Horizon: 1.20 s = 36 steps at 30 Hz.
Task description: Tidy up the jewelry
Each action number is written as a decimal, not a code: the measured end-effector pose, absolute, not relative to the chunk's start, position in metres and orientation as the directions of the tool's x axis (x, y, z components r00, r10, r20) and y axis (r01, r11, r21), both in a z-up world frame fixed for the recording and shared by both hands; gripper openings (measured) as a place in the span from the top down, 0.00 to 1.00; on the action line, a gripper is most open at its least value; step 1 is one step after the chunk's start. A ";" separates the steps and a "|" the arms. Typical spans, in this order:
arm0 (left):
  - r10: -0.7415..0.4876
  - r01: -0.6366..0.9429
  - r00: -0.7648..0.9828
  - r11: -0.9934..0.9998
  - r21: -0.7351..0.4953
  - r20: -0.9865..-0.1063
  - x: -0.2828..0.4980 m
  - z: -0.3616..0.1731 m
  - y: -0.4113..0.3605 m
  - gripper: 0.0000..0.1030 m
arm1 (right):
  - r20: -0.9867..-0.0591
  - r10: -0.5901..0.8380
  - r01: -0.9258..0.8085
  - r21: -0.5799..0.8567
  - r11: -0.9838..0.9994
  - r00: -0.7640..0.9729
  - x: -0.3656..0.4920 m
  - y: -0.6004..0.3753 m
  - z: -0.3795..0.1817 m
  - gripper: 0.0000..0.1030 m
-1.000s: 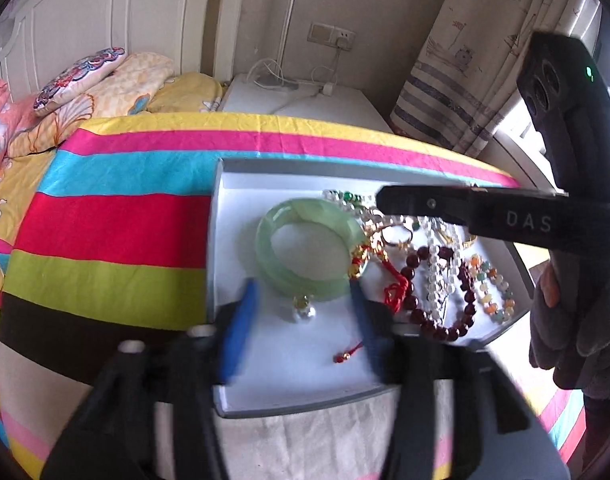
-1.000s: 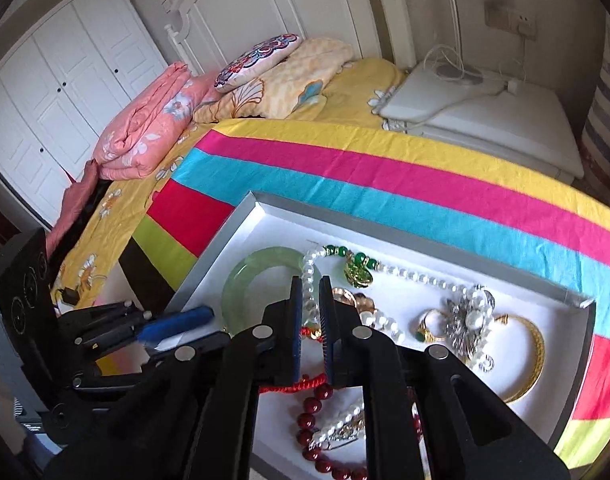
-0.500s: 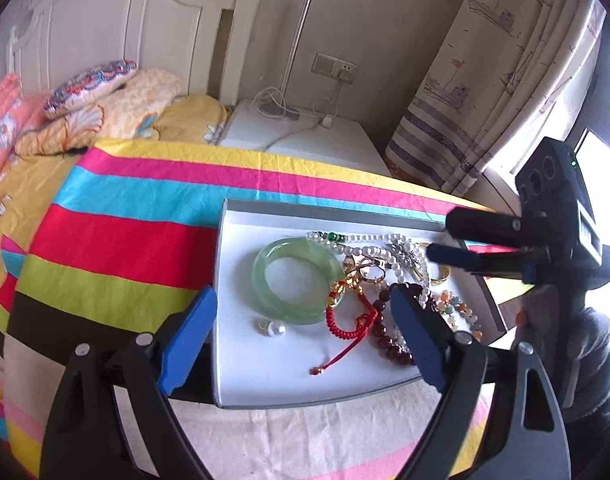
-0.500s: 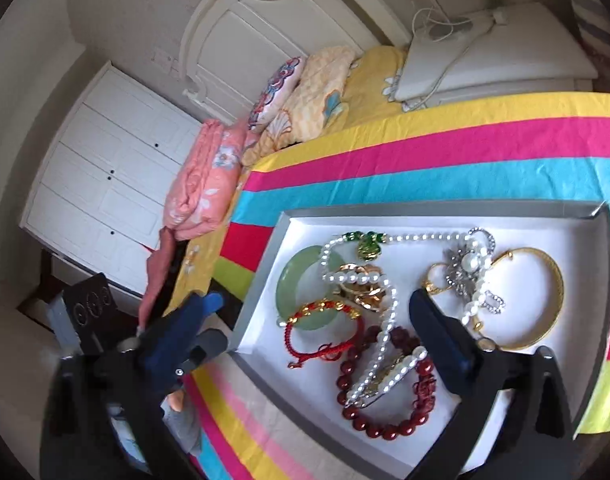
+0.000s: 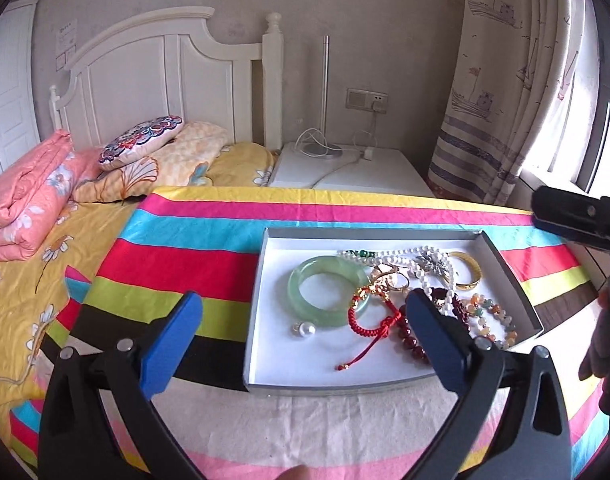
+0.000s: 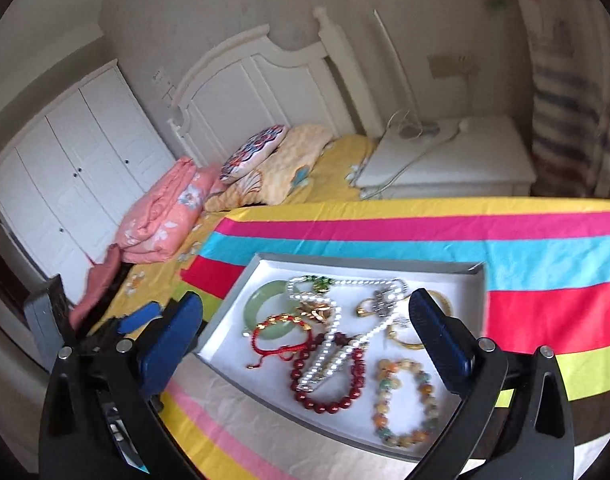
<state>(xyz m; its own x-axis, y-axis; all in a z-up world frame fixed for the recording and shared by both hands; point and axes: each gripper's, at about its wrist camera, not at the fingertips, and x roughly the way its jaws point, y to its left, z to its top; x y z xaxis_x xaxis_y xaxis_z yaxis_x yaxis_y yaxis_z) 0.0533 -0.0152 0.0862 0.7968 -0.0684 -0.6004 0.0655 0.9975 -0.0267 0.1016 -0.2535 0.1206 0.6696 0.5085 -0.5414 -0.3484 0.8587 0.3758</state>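
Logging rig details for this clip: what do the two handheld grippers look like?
Both match: the left gripper and right gripper have matte black angular frames with silver screw heads, each carrying two flat blue fingers with a fine ribbed texture. Seen from the left wrist camera, the right gripper's body is black with a blue edge. No cables or sleeves are visible.

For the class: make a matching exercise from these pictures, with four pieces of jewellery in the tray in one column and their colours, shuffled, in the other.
Things:
1. bangle
2. loose pearl
3. braided cord bracelet
4. thin bangle

Colours:
A. gold
B. red
C. pale green
D. white

Pairs: 1-C, 2-D, 3-B, 4-A
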 end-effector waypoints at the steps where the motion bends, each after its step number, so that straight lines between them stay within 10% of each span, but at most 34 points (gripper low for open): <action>1: -0.071 0.066 0.797 0.997 -0.030 -0.599 0.053 0.087 -0.015 0.02 | -0.537 0.479 -0.339 0.344 0.876 0.695 0.095 -0.254 0.124 0.04; 11: -0.069 0.061 0.810 0.998 -0.033 -0.582 0.039 0.089 -0.016 0.02 | -0.372 0.136 -0.073 0.178 0.981 0.918 0.018 -0.269 0.145 0.04; 19: -0.050 0.044 0.809 0.999 -0.025 -0.586 0.039 0.074 -0.021 0.02 | -0.458 0.128 0.037 0.335 0.941 0.879 0.018 -0.284 0.103 0.04; 36: 0.011 0.011 0.821 0.999 0.036 -0.571 0.031 0.057 -0.026 0.02 | -0.541 0.006 0.042 0.076 0.996 0.841 0.009 -0.215 0.051 0.04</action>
